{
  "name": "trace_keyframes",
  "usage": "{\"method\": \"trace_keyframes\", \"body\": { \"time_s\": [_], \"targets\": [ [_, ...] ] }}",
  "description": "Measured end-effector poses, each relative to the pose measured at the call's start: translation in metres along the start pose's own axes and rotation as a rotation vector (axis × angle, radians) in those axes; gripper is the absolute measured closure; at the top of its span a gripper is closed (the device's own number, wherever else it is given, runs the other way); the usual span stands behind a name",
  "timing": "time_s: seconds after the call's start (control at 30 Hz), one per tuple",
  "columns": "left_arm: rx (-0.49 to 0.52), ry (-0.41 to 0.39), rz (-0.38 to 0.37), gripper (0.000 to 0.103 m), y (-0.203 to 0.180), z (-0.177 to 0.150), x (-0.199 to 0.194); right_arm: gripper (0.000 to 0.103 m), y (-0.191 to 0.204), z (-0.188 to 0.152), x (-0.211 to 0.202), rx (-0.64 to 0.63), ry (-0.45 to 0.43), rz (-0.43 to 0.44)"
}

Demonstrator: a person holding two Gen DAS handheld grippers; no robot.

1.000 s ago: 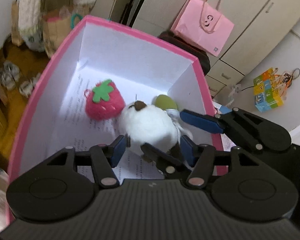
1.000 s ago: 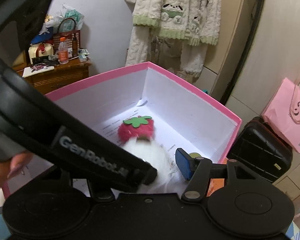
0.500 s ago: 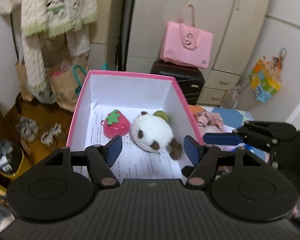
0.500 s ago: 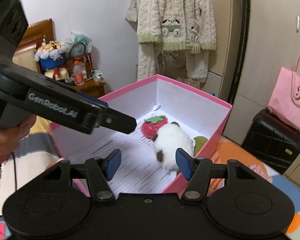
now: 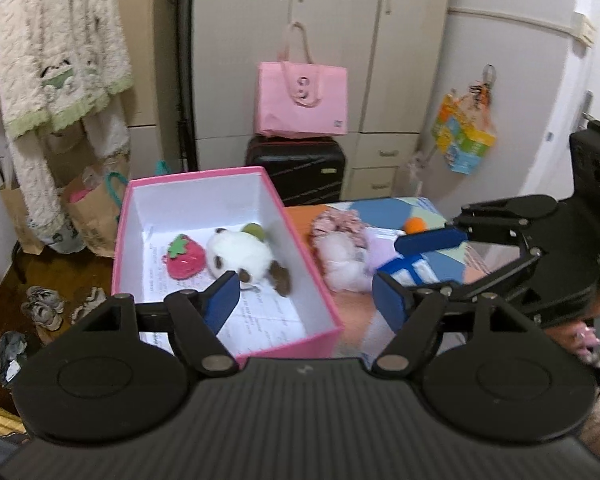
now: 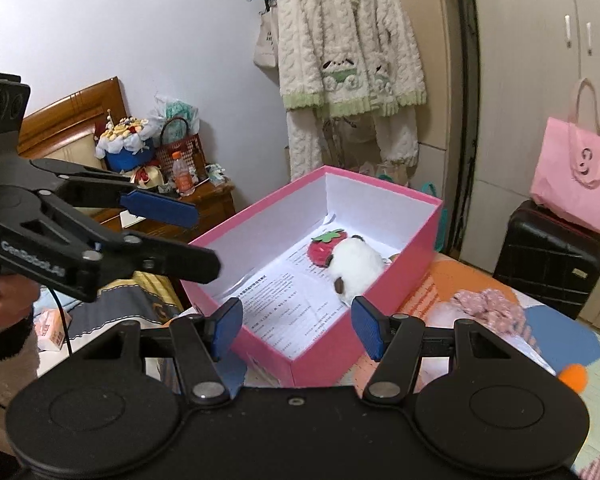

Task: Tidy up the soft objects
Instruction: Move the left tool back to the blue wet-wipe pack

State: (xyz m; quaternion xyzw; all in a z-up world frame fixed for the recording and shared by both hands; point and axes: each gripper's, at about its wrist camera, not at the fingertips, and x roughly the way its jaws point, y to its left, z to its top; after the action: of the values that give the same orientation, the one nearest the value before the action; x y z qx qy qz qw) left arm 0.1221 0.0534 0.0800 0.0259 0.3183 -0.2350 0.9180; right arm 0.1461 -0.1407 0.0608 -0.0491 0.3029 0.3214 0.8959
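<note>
A pink box (image 5: 292,346) with a white inside stands on the bed. In it lie a red strawberry plush (image 5: 186,258), a white plush with brown patches (image 5: 240,258) and a small green thing (image 5: 254,230). My left gripper (image 5: 306,300) hangs above the box's near right corner; its jaws are opening with nothing between them. To the right of the box lie a white fluffy plush (image 5: 344,264) and a pink floral soft piece (image 5: 340,224). My right gripper (image 6: 297,328) is open and empty before the box (image 6: 400,292), with the white plush (image 6: 354,266) beyond it.
A black suitcase (image 5: 296,172) with a pink tote bag (image 5: 302,100) stands behind the bed by the wardrobe. A fleece robe (image 5: 60,60) hangs at the left above paper bags and shoes (image 5: 44,304). A cluttered wooden nightstand (image 6: 196,200) is beside the box.
The left fingers stood around the white plush inside the box; both grippers have since drawn back and up. The plush now lies free in the box, and the left jaws are wider.
</note>
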Motion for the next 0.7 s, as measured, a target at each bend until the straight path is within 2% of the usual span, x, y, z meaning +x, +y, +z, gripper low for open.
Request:
{"method": "trace_keyframes", "body": {
  "time_s": [0.33, 0.5, 0.7],
  "targets": [
    [0.061, 0.033, -0.074, 0.026, -0.044, -0.003, -0.005, 0.036, -0.006, -0.027, -0.057, -0.006, -0.07, -0.074],
    [0.073, 0.069, -0.154, 0.026, -0.066, -0.003, 0.015, 0.034, -0.01, -0.051, -0.081, -0.02, -0.119, -0.073],
    [0.114, 0.092, -0.208, 0.026, -0.092, -0.01, 0.043, 0.032, -0.014, -0.074, -0.09, -0.012, -0.119, -0.17]
  ]
}}
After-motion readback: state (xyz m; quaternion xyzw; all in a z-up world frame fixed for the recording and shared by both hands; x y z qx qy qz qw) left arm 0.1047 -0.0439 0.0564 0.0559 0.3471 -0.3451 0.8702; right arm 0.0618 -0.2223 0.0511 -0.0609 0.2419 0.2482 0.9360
